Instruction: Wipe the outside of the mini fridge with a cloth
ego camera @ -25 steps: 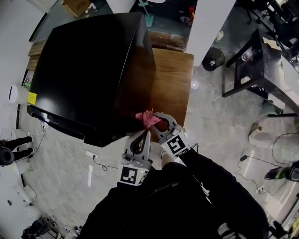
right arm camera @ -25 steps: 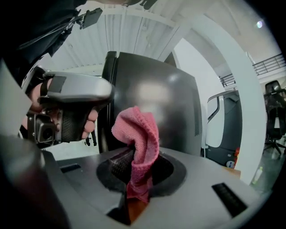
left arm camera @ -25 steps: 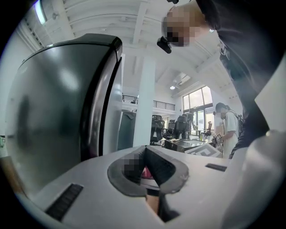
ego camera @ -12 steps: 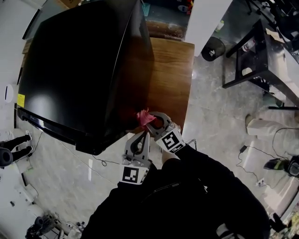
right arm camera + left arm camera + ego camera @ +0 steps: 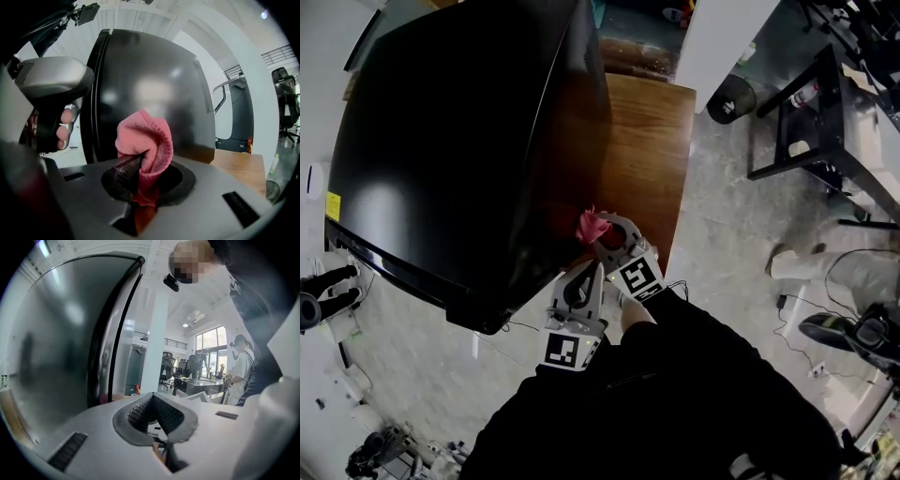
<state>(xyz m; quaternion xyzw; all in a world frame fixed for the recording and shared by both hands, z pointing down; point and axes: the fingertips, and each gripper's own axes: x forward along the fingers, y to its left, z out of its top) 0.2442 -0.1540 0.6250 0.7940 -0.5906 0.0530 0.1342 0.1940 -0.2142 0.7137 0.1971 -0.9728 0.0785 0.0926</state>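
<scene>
- mini fridge [image 5: 441, 141]: black box filling the left of the head view. Its right side wall has its long axis running away from the person, toward the top of the view.
- left gripper [image 5: 591, 274]: jaws pressed together with nothing between them. It sits just off the fridge's near corner and looks idle to me.
- cloth [image 5: 590, 225]: pink and bunched, at the near end of that side wall. No view shows whether it is touching the wall or just clear of it.
- right gripper [image 5: 604, 234]: jaws pinching the cloth low on the bunch, so the wad sticks out past the tips. The wall lies ahead and to the left of these jaws, and in the right gripper view its glossy face sits directly behind the wad.
- wooden table [image 5: 656, 159]: under the fridge, with a bare strip to the right of the wall.
- Call: the right gripper is the nearer, working one. The next stroke needs a press leftward into the wall, then a run along the long axis away from the person. Most of the wall lies beyond the cloth.
- Risk: the pinch looks shallow, so drag on the wall could pull the cloth out.
</scene>
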